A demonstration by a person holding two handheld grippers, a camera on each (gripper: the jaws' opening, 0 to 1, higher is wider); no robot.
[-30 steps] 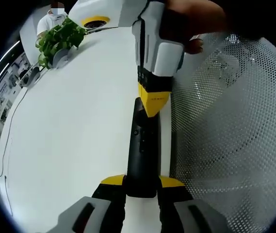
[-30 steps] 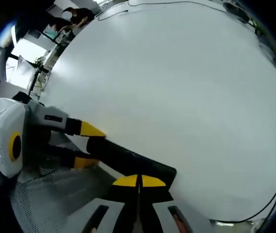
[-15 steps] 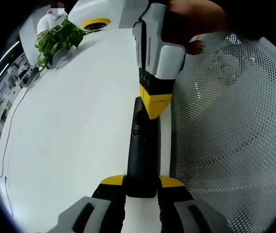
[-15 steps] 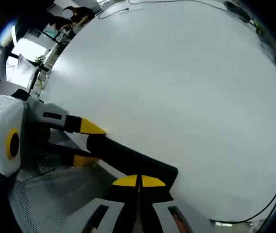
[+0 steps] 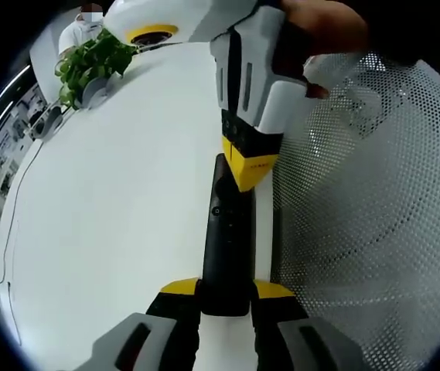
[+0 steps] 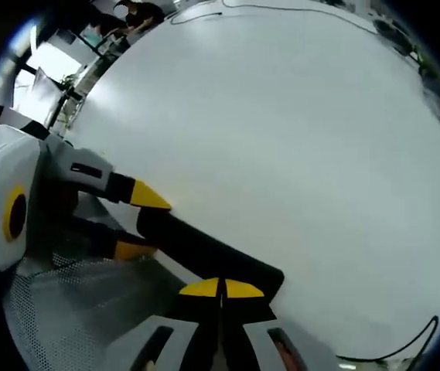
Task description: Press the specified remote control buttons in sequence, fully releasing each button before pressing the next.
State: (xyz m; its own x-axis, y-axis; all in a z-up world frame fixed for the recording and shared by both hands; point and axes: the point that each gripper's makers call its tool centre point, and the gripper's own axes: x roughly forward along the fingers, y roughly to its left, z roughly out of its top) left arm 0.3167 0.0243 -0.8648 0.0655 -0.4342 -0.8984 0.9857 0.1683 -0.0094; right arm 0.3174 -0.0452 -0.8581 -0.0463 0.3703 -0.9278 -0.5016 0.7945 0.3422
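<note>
While the left gripper (image 5: 226, 292) clamps the remote (image 5: 227, 232) by its near end, its long axis runs straight out to the right gripper's (image 5: 244, 176) closed tips, resting on the far end.

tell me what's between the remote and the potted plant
Bare white table: nothing lies between the remote and the potted plant in the left gripper view.

The right hand-held gripper (image 5: 248, 171) has tilted and eased slightly up the black remote (image 5: 227, 239) since a second ago.
</note>
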